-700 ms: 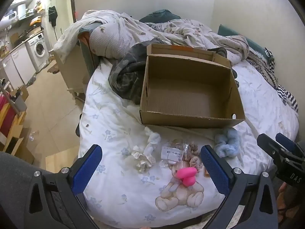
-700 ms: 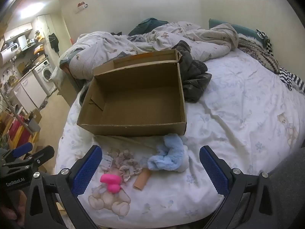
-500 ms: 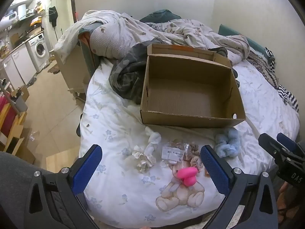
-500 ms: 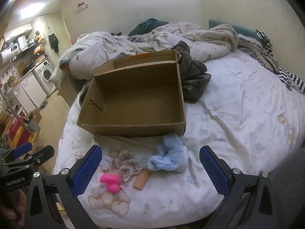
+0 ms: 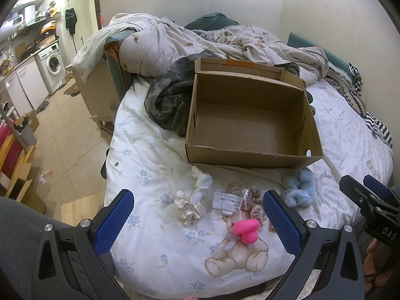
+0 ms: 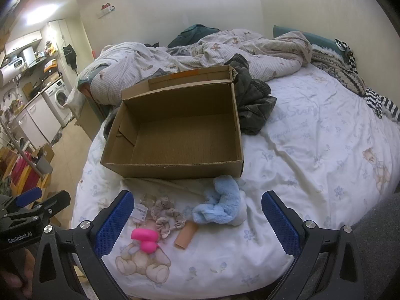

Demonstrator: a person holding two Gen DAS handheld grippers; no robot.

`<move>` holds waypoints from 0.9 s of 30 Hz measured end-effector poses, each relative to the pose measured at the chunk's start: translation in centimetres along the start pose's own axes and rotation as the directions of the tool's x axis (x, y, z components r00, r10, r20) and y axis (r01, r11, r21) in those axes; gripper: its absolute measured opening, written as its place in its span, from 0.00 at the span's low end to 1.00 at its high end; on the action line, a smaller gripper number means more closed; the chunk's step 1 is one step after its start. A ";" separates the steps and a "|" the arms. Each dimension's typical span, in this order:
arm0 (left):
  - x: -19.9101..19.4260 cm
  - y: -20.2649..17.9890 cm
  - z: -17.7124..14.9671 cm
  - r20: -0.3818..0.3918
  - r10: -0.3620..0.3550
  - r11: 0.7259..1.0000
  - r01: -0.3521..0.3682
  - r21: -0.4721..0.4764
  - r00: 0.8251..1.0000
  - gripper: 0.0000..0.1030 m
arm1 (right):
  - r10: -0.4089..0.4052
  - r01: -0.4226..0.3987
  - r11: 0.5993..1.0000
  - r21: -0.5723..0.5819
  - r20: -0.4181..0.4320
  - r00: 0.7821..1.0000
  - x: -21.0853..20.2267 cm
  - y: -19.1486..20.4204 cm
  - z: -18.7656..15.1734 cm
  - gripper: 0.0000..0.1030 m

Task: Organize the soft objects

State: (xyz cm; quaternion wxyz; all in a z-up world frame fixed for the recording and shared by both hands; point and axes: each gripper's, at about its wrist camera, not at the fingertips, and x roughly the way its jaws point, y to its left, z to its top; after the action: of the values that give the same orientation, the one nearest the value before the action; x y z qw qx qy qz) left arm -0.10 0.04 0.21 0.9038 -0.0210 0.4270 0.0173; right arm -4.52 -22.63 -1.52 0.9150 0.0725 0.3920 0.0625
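Lying crosswise, the cardboard box (image 5: 250,125) opens upward behind the blue scrunchie (image 5: 298,187).

White letters "DAS" stand on the black body of the right gripper (image 5: 370,195) at the right edge of the left wrist view — the word is cut off by the frame. "GenRobot.AI" is printed in white on the black body of the left gripper (image 6: 40,200), seen in the right wrist view. The bed sheet (image 6: 312,150) carries pale script, of which "Story" can be made out. The white label (image 5: 228,199) on a clear packet bears print too small to read.
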 end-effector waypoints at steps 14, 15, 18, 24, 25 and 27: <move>0.0 -0.1 0.0 0.000 0.000 1.000 0.000 -0.001 1.000 1.00 | -0.001 0.001 1.000 -0.001 0.000 1.000 0.0 0.1 0.0 1.00; 0.0 -0.1 0.0 0.000 0.000 1.000 0.000 -0.002 1.000 1.00 | -0.002 0.002 1.000 -0.001 0.000 1.000 0.0 0.1 0.0 1.00; 0.0 -0.1 0.0 0.000 0.000 1.000 0.000 0.000 1.000 1.00 | -0.001 0.001 1.000 -0.001 -0.001 1.000 0.0 0.1 0.0 1.00; 0.2 0.0 -0.1 0.001 0.000 1.000 0.000 0.000 1.000 1.00 | -0.002 0.002 1.000 -0.001 -0.001 1.000 0.0 0.1 0.0 1.00; 0.2 0.0 -0.1 0.000 0.000 1.000 0.000 0.000 1.000 1.00 | -0.002 0.002 1.000 -0.001 -0.001 1.000 0.0 0.1 0.0 1.00; 0.1 0.0 -0.1 0.001 0.000 1.000 0.000 0.000 1.000 1.00 | -0.003 0.003 1.000 -0.001 0.000 1.000 0.0 0.1 0.0 1.00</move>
State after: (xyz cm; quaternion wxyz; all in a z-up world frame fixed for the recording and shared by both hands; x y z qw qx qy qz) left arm -0.08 0.02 0.04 0.9040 -0.0211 0.4266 0.0173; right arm -4.53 -22.56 -1.49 0.9150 0.0716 0.3923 0.0616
